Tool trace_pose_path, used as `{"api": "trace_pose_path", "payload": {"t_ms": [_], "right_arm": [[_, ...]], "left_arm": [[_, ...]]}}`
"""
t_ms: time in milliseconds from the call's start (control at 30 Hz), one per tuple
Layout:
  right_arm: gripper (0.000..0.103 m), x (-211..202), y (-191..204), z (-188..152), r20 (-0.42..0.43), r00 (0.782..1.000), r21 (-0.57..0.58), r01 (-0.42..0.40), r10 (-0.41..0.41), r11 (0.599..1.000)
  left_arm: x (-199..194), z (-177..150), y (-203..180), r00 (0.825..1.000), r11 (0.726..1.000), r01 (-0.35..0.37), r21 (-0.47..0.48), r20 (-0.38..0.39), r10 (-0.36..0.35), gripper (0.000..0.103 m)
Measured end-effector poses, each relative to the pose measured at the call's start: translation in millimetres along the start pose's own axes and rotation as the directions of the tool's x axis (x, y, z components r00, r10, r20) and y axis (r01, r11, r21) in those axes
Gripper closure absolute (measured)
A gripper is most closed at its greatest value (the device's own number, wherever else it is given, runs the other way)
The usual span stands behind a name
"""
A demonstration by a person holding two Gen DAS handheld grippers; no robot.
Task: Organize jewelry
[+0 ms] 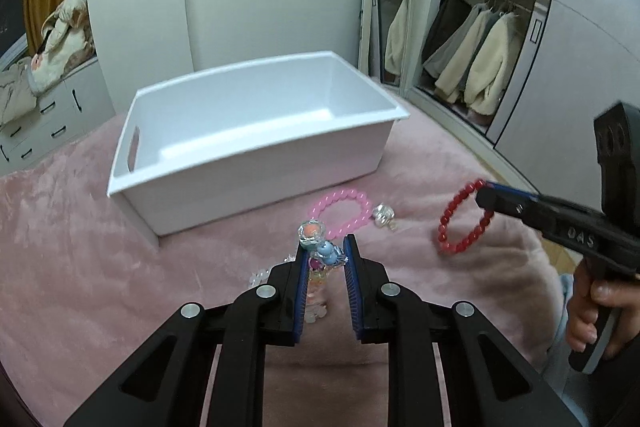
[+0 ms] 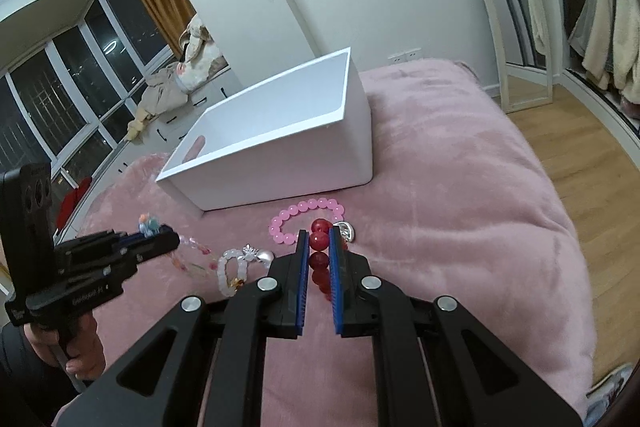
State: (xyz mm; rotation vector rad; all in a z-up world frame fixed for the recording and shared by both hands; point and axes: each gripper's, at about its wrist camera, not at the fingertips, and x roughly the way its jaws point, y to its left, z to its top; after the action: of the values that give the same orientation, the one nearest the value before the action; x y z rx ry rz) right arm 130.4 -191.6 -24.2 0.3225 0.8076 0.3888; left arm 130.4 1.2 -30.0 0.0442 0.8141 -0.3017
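A white bin [image 1: 256, 163] stands on the pink blanket; it also shows in the right wrist view [image 2: 280, 147]. My left gripper [image 1: 326, 247] is shut on a multicoloured bead bracelet [image 1: 320, 255], lifted above the blanket; the right wrist view shows this gripper [image 2: 160, 237] with the bracelet [image 2: 150, 223] hanging. My right gripper [image 2: 319, 239] is shut on a red bead bracelet [image 2: 319, 241]; in the left wrist view the red bracelet [image 1: 464, 217] dangles from it [image 1: 482, 193]. A pink bead bracelet [image 1: 342, 211] [image 2: 308, 219] lies in front of the bin.
A silver ring [image 1: 383, 214] [image 2: 347, 230] lies beside the pink bracelet. A white bead bracelet [image 2: 232, 269] with a silver charm lies on the blanket [image 2: 460, 227] at front left. A wardrobe [image 1: 480, 47] and wooden floor [image 2: 580, 147] lie to the right.
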Motion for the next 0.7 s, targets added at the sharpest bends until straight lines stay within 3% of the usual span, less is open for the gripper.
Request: {"api": "trace_pose_path", "payload": {"t_ms": [233, 300, 367, 400, 433, 533, 600, 700], "right_arm": [[0.093, -29.9, -1.0, -3.4, 0.044, 0.999, 0.003, 0.014, -0.014, 1.000], [0.093, -38.4, 1.8, -5.8, 0.051, 0.999, -0.006, 0.018, -0.018, 1.000], [0.093, -48.3, 3.1, -10.6, 0.061, 0.998, -0.020, 0.026, -0.025, 0.999], [0.093, -51.8, 3.3, -12.1, 0.068, 0.997, -0.019, 0.029, -0.028, 0.999], [0.093, -55.9, 1.8, -14.4, 0.077, 0.997, -0.011, 0.031, -0.030, 0.999], [0.093, -64.4, -6.1, -18.1, 0.086, 0.995, 0.021, 0.057, -0.059, 0.998], [0.093, -69.9, -8.2, -20.7, 0.090, 0.994, 0.021, 0.066, -0.068, 0.998], [0.093, -73.6, -13.6, -25.3, 0.088, 0.994, 0.028, 0.069, -0.071, 0.997]], "left_arm": [[-33.2, 4.6, -11.1, 0.998, 0.999, 0.035, 0.009, 0.059, -0.036, 0.080], [-43.0, 5.1, -14.2, 0.995, 0.998, 0.055, 0.013, 0.080, -0.056, 0.068], [-51.9, 5.8, -18.4, 0.990, 0.996, 0.086, 0.012, 0.110, -0.087, 0.064], [-52.5, 6.4, -20.8, 0.989, 0.995, 0.095, 0.012, 0.115, -0.096, 0.066], [-50.8, 6.3, -22.0, 0.989, 0.995, 0.097, 0.013, 0.114, -0.098, 0.075], [-42.8, 5.1, -28.5, 0.993, 0.996, 0.089, 0.013, 0.081, -0.090, 0.090], [-38.7, 1.6, -31.2, 0.995, 0.997, 0.069, 0.029, 0.067, -0.071, 0.089], [-34.1, -12.1, -28.9, 0.998, 0.999, 0.040, 0.034, 0.052, -0.042, 0.025]]}}
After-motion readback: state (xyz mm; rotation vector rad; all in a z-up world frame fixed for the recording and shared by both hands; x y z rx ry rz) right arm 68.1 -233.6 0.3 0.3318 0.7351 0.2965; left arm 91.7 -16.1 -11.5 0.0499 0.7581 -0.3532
